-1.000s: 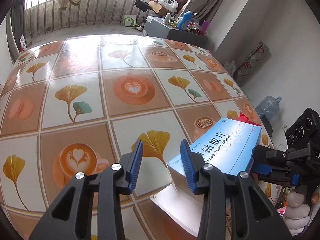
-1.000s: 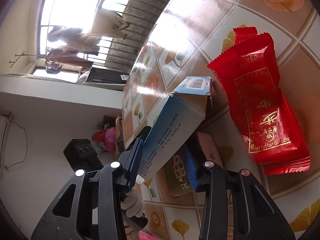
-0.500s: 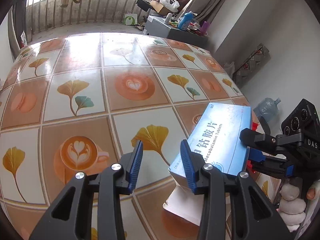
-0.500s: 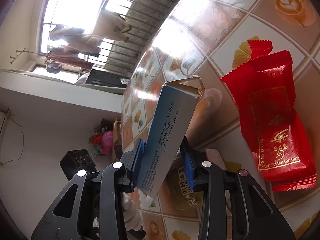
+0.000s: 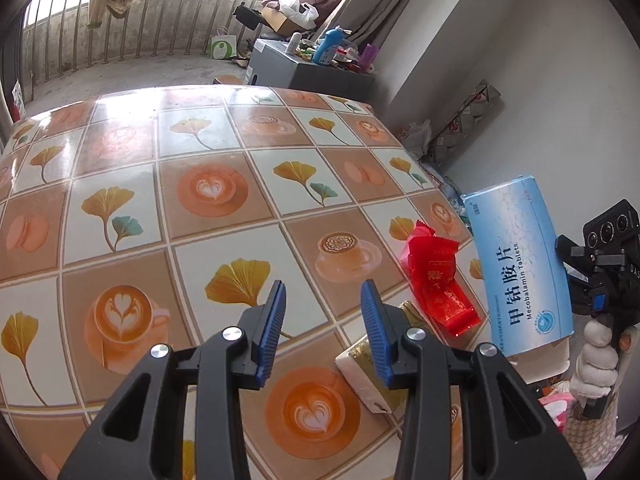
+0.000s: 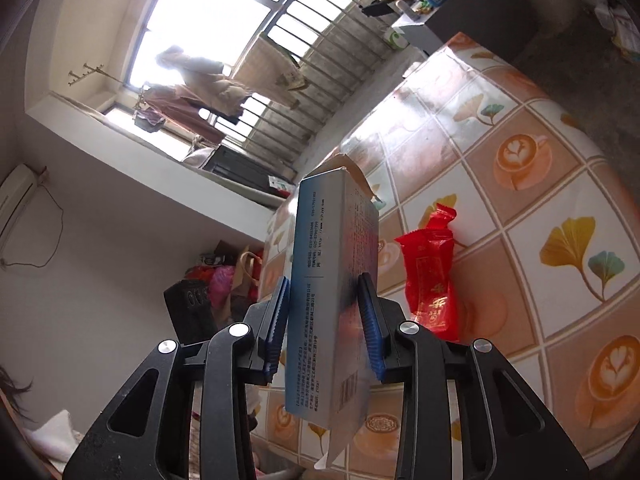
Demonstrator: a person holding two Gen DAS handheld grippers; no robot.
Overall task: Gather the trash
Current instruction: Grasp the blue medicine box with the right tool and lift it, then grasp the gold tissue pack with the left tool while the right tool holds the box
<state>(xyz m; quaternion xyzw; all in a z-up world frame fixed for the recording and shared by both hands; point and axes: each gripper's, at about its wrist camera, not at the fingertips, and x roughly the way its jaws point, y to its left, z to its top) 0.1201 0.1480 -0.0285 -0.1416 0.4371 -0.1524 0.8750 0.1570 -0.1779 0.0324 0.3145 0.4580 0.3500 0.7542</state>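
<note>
My right gripper (image 6: pixel 324 320) is shut on a light blue medicine box (image 6: pixel 332 280) and holds it up off the table, past the table's right edge in the left wrist view (image 5: pixel 516 268). A red snack wrapper (image 5: pixel 436 276) lies on the tiled table near that edge; it also shows in the right wrist view (image 6: pixel 430 272). A gold and white packet (image 5: pixel 368 376) lies just right of my left gripper (image 5: pixel 322 300), which is open and empty above the table.
The table (image 5: pixel 200 184) has a coffee-cup and leaf patterned cloth. A grey cabinet (image 5: pixel 308 68) with bottles stands beyond the far edge. Bags and clutter lie on the floor by the right wall (image 5: pixel 452 136).
My right gripper has lifted the blue box up and to the right, off the table, uncovering the red wrapper and the gold packet. My left gripper stays open.
</note>
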